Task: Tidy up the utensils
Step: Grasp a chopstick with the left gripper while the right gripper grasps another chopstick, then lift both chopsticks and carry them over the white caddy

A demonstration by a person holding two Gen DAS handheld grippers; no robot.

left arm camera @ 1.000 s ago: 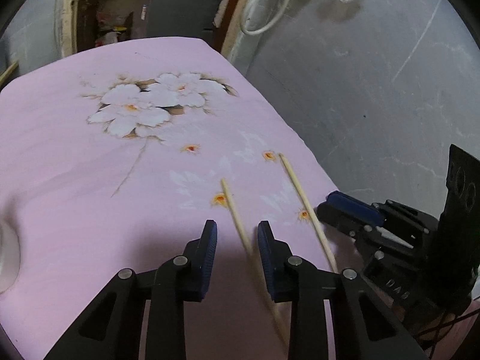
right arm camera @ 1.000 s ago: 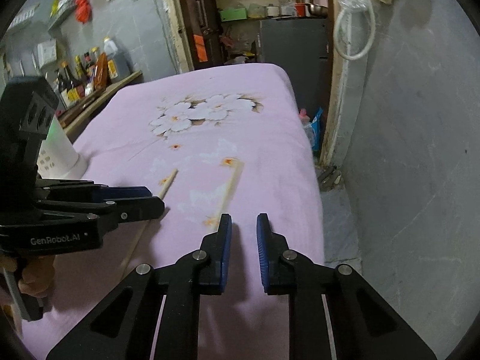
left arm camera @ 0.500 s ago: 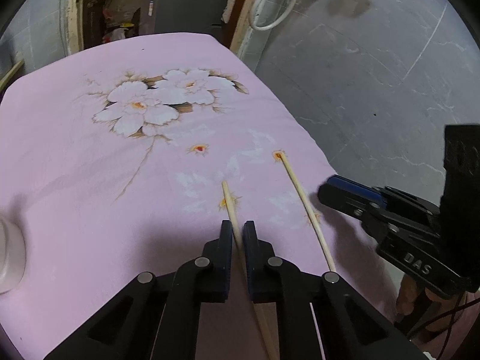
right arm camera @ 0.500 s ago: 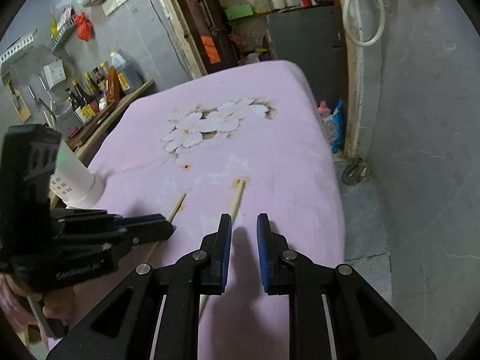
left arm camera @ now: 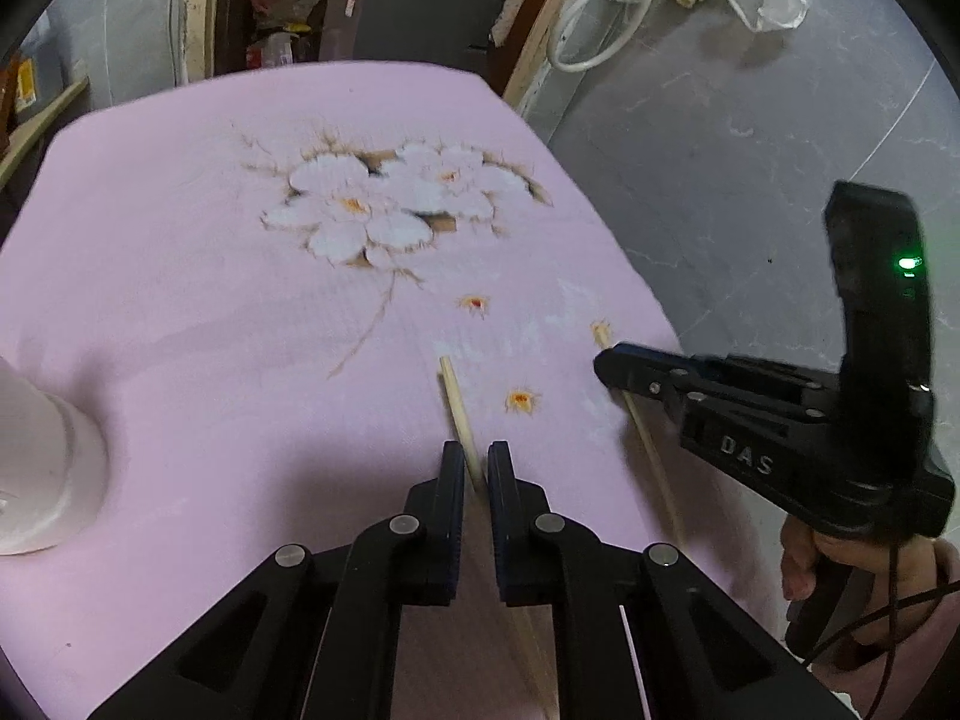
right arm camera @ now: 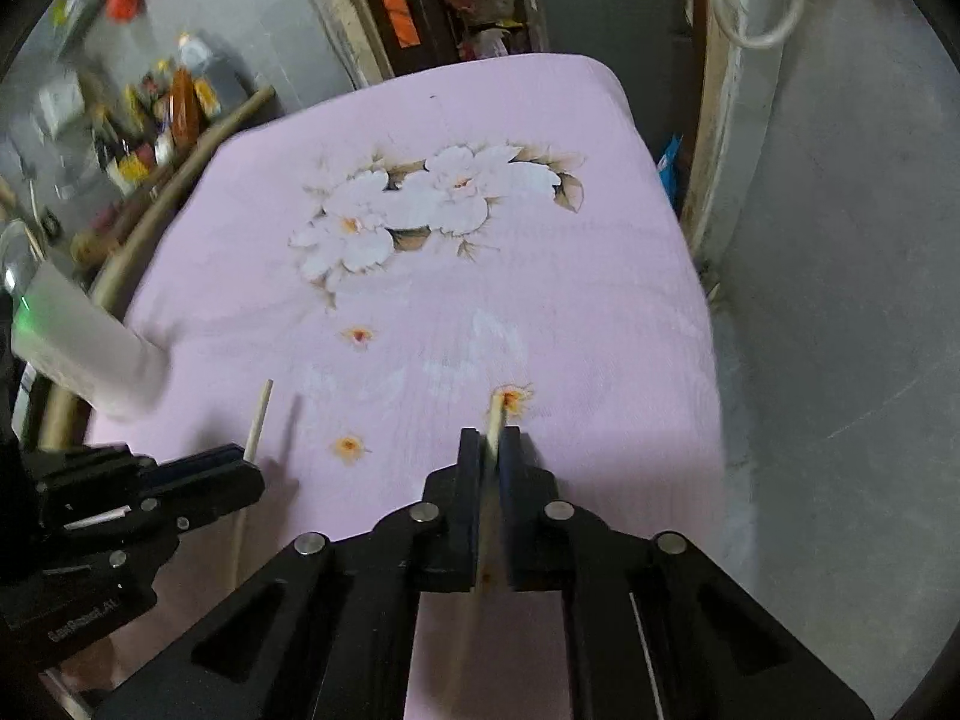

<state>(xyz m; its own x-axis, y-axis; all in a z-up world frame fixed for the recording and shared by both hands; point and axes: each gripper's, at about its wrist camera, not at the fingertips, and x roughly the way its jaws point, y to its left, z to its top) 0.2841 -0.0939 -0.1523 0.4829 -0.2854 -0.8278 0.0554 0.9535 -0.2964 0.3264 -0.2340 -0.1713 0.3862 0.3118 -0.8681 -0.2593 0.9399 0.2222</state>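
Each gripper pinches one chopstick over the pink floral cloth point(left arm camera: 180, 300): left gripper point(left arm camera: 475, 468) on the left chopstick point(left arm camera: 455, 399), right gripper point(right arm camera: 490, 450) on the right chopstick point(right arm camera: 494, 414), shafts along the fingers, white holder point(left arm camera: 36, 468) nearer the left

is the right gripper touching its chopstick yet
Touching. In the right wrist view the right gripper has its jaws shut on the chopstick, whose tip sticks out just past the pads, with no gap showing on either side.
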